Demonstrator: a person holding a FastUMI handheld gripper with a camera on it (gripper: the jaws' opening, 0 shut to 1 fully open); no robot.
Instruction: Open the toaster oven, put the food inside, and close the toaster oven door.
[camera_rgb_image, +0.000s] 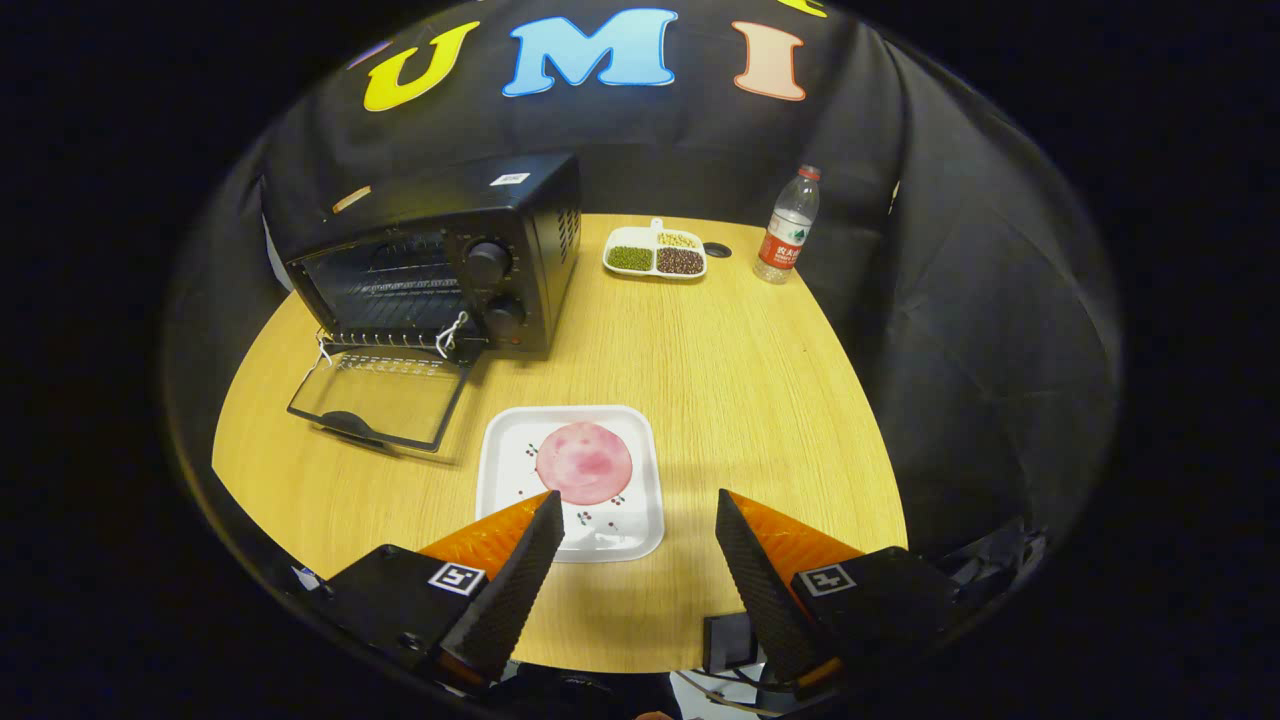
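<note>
The gripper (640, 510) gapes wide and empty over the plate (572, 480) bearing the ham slice (584, 462), with the toaster oven (440, 260), door (380, 400) down, at ten o'clock.

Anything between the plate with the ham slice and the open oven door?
No: gripper view shows bare table between plate and open door. Gripper open.

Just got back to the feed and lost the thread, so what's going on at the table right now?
The toaster oven already has its glass door folded down flat on the wooden table. The pink food slice lies on the white plate, not yet picked up. The hand-held gripper is open and empty, its fingers at the plate's near edge.
</note>
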